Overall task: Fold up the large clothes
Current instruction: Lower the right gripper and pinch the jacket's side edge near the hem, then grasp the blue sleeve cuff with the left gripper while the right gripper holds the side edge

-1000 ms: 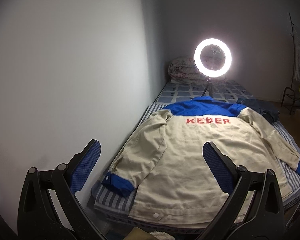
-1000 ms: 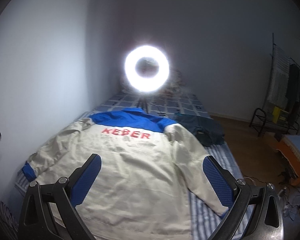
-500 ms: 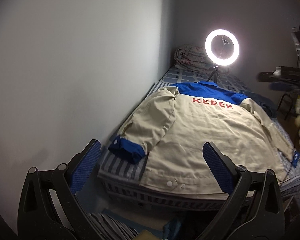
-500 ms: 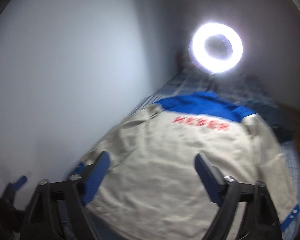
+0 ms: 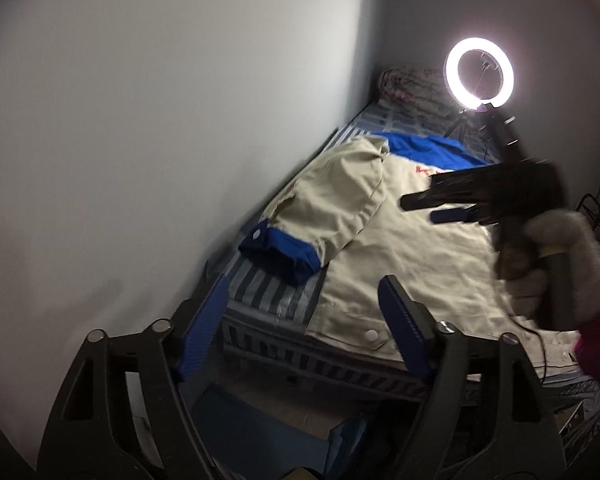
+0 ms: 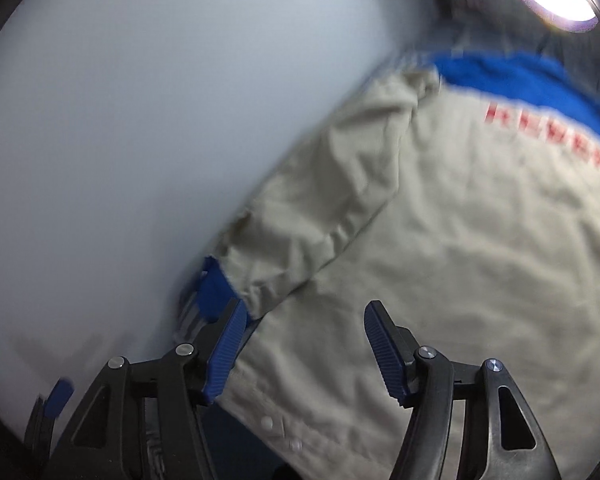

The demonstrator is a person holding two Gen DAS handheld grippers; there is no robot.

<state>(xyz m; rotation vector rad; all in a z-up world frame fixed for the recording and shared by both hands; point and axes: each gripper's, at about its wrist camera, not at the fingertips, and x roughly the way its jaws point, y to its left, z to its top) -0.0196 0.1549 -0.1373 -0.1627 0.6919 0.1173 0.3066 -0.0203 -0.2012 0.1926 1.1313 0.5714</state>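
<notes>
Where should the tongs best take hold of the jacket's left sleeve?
Probably at the blue cuff: it lies flat on the bed at the sleeve end, free on the wall side. Come from above, at the bed's foot, one pad sliding under the cuff's edge.

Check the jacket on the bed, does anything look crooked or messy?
Mostly tidy: the beige jacket lies flat, back up. Only its wall-side sleeve is rumpled, its blue cuff bunched on the striped bedsheet.
</notes>
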